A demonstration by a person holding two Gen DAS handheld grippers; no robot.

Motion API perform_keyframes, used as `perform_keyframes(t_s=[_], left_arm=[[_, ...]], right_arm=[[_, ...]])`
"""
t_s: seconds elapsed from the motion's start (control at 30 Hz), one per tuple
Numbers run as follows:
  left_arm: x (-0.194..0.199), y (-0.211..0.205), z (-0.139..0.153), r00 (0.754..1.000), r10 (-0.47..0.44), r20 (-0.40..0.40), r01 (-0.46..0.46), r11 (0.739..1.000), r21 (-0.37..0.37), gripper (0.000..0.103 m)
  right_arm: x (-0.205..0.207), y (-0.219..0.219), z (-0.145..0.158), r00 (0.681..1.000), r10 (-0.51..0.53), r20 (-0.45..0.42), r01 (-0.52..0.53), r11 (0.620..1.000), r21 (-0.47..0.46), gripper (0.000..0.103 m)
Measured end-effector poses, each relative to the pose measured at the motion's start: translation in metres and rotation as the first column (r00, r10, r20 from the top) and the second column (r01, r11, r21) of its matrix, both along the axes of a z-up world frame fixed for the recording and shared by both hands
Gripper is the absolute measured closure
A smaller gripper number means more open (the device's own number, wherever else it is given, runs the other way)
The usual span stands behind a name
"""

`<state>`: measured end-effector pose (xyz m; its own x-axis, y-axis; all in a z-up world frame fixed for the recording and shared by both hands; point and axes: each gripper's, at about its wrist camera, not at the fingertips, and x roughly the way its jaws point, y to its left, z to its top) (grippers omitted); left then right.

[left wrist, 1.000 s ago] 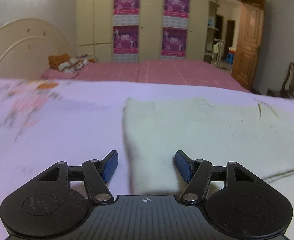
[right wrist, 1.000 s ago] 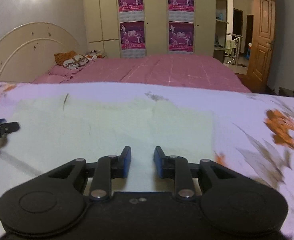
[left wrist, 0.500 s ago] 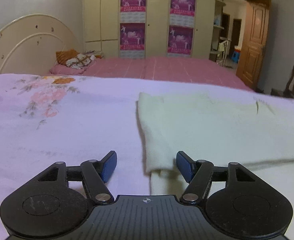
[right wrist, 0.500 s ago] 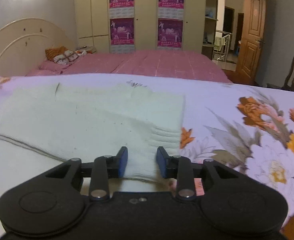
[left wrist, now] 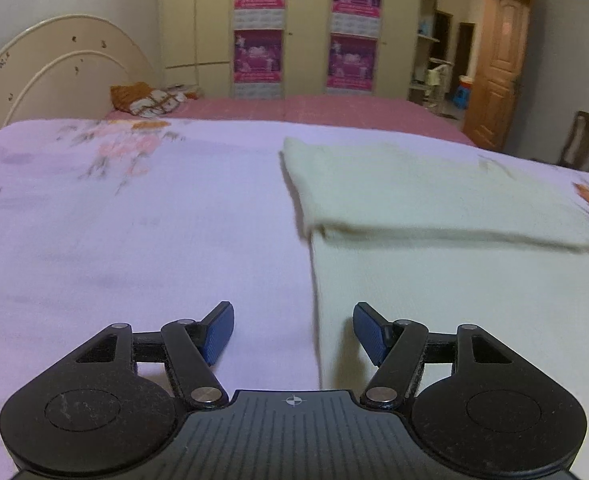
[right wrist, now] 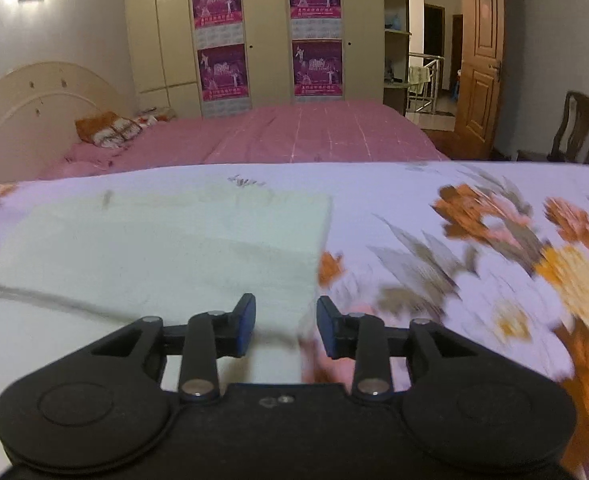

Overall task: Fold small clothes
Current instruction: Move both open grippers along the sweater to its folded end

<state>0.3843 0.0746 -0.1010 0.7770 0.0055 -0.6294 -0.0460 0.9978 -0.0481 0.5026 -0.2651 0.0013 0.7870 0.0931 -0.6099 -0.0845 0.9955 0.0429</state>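
Both sets of jaws stand parted with nothing pressed between the pads. The left gripper is spread wide; the right gripper is spread less, and its jaws have just been opening, with no cloth caught between them.

The task's thing, a pale cream garment, lies flat on the floral bedsheet. Its long axis runs left to right across the scene. A far layer is already turned over the near layer, giving a straight fold edge that also runs left to right.

The key relation: each gripper sits at one near corner. In the left wrist view the garment's left edge passes between the jaws, with the right pad over cloth and the left pad over bare sheet. In the right wrist view the cream garment fills the left half, and its right edge falls between the jaws. Neither hand is clearly nearer; the two are placed symmetrically.

The fabric looks soft, knitted and slightly fuzzy, with a few dark threads or specks. It should drape rather than hold shape.

Beyond the sheet lie a pink bed, a curved headboard and a wardrobe with posters.
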Motion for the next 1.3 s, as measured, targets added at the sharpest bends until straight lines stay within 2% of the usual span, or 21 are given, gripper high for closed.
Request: perform_keyframes(t_s=[0.23,0.4,0.6,0.87,0.93,0.97,1.13,1.23,1.3], left_arm=[[-0.104,0.003,-0.003,0.998,-0.053,-0.032,0.052,0.998,-0.031,0.037],[-0.150,0.008,-0.002,0.994,-0.097,-0.055,0.095,0.995,-0.039,0.037],[-0.200,0.000,-0.002,0.989,-0.138,-0.055,0.136,0.990,-0.034,0.037],[-0.245,-0.002,0.001,0.987,-0.150,-0.058,0.144,0.985,-0.091,0.039],[-0.253,0.000,0.001,0.987,-0.147,-0.059,0.140,0.985,-0.102,0.049],[-0.256,0.001,0.001,0.988,-0.143,-0.059,0.136,0.984,-0.111,0.051],[-0.258,0.011,0.000,0.989,-0.127,-0.073,0.109,0.970,-0.219,0.052],[-0.251,0.015,-0.002,0.988,-0.133,-0.082,0.105,0.953,-0.284,0.052],[-0.247,0.014,-0.004,0.987,-0.135,-0.082,0.105,0.949,-0.297,0.052]], right_arm=[[-0.106,-0.021,-0.007,0.995,0.019,-0.096,-0.014,0.999,0.053,0.070],[-0.167,-0.028,-0.007,0.991,-0.006,-0.135,0.028,0.987,0.159,0.069],[-0.224,-0.026,-0.009,0.987,-0.019,-0.157,0.045,0.985,0.168,0.067],[-0.281,-0.022,-0.011,0.984,-0.019,-0.179,0.051,0.983,0.179,0.067],[-0.293,-0.021,-0.015,0.980,-0.014,-0.197,0.052,0.980,0.190,0.067],[-0.298,-0.020,-0.017,0.979,-0.013,-0.204,0.055,0.978,0.201,0.066],[-0.315,-0.020,-0.021,0.979,-0.023,-0.204,0.078,0.961,0.267,0.063],[-0.310,-0.029,-0.022,0.974,-0.048,-0.221,0.126,0.926,0.356,0.062],[-0.304,-0.041,-0.027,0.968,-0.067,-0.240,0.172,0.878,0.447,0.062]])
